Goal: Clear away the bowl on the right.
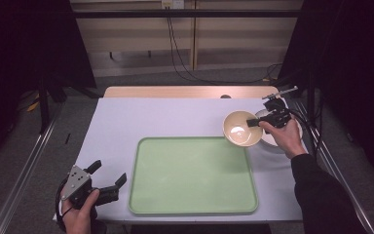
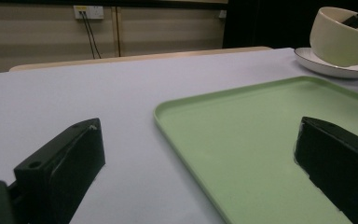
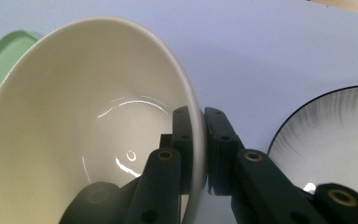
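- Your right gripper (image 1: 254,123) is clamped on the rim of the cream bowl (image 1: 242,129), one jaw inside the wall and one outside; the right gripper view shows the rim pinched tight between them.
- The bowl sits at about two o'clock from the middle of the green tray (image 1: 193,175), over the tray's far right corner. From the left gripper view it looks lifted and tilted, apart from the white plate (image 1: 271,140) just beyond it at three o'clock.
- Your left gripper (image 1: 108,181) waits at eight o'clock, off the tray's near left corner, jaws spread wide and holding nothing.
- I judge you are mid-carry: the bowl is off the plate and headed for the tray.
- Next, bring it toward seven o'clock over bare tray, level it, lower until the base rests flat, then let go.
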### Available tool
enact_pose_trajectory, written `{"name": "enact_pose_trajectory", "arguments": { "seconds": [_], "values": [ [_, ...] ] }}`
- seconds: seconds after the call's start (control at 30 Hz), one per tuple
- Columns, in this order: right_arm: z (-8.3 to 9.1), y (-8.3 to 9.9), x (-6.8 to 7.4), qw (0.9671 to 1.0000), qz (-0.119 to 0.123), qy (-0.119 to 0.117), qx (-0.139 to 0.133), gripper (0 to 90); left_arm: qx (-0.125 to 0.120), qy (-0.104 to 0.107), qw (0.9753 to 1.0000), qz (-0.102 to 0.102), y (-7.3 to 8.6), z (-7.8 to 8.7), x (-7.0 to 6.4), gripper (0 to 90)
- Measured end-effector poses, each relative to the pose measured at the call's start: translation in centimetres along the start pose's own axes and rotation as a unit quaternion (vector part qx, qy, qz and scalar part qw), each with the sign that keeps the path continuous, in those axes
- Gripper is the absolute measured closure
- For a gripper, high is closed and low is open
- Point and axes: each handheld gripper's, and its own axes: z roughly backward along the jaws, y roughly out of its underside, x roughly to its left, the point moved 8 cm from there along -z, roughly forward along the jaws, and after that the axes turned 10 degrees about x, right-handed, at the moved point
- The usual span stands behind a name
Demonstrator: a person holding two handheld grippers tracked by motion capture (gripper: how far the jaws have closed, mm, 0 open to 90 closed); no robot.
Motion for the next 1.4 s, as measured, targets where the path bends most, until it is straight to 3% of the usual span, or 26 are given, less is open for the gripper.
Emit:
{"name": "enact_pose_trajectory", "arguments": {
  "seconds": [1.4],
  "values": [
    [-5.4,1.1,1.6,0.9967,0.015,-0.006,0.079,84.2,0.0,-0.004,1.0,0.001,0.0,0.0,0.0,1.7]
  ]
}}
